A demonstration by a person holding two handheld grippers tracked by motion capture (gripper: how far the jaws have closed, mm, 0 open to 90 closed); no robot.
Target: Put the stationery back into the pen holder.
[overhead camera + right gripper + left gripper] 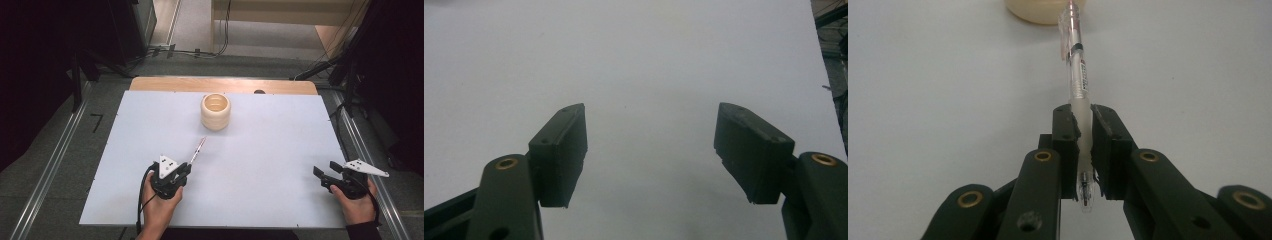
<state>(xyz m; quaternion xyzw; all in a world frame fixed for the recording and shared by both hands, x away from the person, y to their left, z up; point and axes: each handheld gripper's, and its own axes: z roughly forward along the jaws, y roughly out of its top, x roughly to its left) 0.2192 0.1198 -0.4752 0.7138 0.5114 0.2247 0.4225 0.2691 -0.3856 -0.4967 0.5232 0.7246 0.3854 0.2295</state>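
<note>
A clear pen with pink trim [197,150] [1077,75] sticks forward out of my left gripper [183,169] [1084,131], whose jaws are shut on the pen's white grip end. The pen points toward a cream ribbed wooden cup [216,111] [1040,10] standing upright at the table's far middle. My right gripper [324,176] [651,145] is held at the near right of the table, open, with bare white surface between its jaws.
The white table top [260,150] has a wooden strip along its far edge. Metal rails run along both sides of the table. Cables and dark stands lie on the floor beyond the far edge.
</note>
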